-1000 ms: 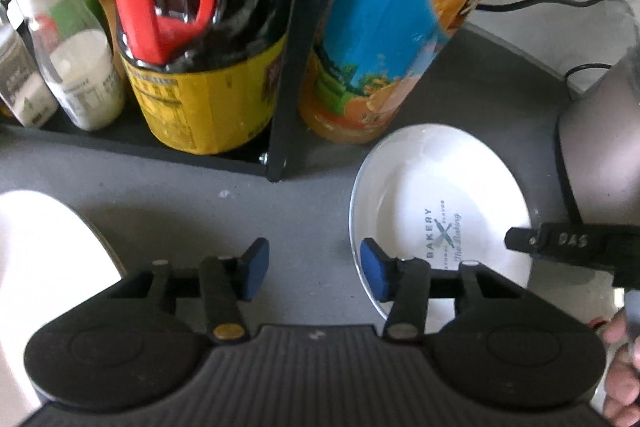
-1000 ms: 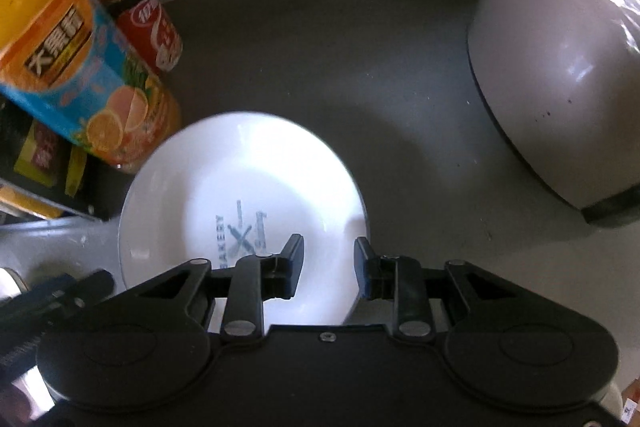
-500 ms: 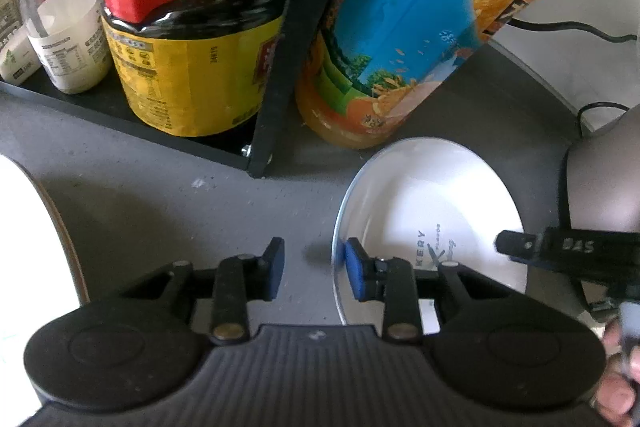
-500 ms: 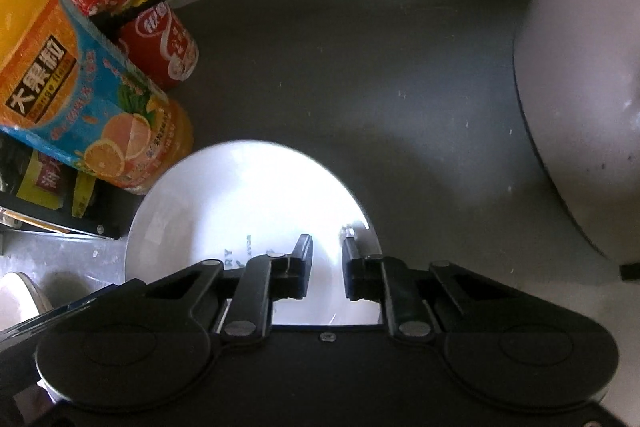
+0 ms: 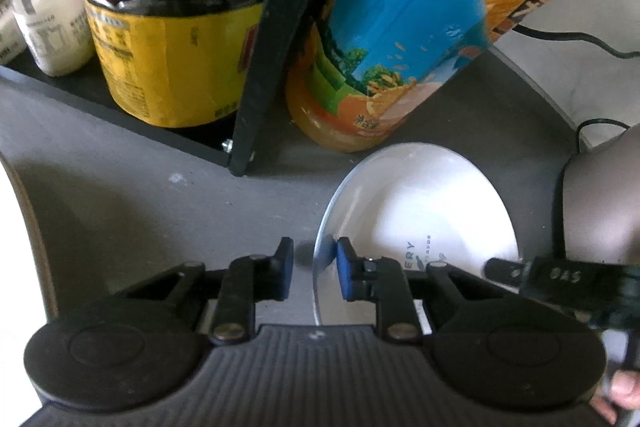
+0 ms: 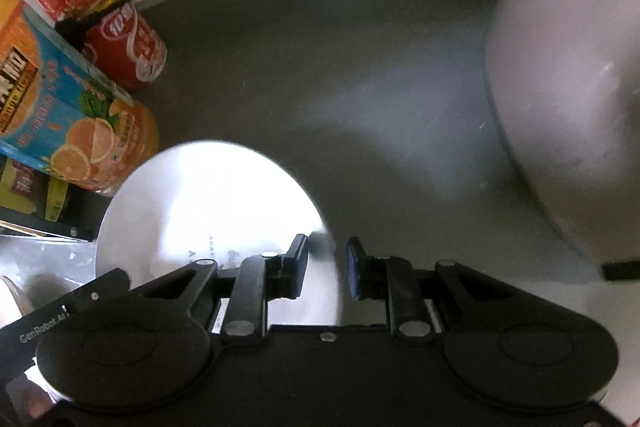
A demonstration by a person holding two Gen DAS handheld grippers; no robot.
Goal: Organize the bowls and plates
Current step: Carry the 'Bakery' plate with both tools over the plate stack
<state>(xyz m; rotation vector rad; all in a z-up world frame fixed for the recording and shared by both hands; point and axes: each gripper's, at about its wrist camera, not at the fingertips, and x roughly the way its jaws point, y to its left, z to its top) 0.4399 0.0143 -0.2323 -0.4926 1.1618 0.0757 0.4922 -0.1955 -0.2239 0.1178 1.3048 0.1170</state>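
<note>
A white plate with "BAKERY" print point(image 5: 420, 211) lies on the grey counter; it also shows in the right wrist view point(image 6: 208, 203). My left gripper point(image 5: 314, 269) straddles the plate's left rim, jaws narrowly open, right pad just inside the rim. My right gripper point(image 6: 328, 267) straddles the plate's right rim, jaws narrowly apart with a gap on both sides. The right gripper's body shows at the right of the left wrist view point(image 5: 560, 279). Another white dish's edge point(image 5: 16, 227) is at far left.
A black rack point(image 5: 256, 67) holds a dark sauce bottle point(image 5: 168, 27) and small bottles. An orange juice bottle point(image 5: 400, 39) stands just behind the plate. Red cans point(image 6: 124, 47) stand behind it. A large grey pot point(image 6: 568, 107) stands to the right.
Both grippers moved in over the plate's opposite rims. The left jaws narrowed from wide open. The right jaws opened slightly.
</note>
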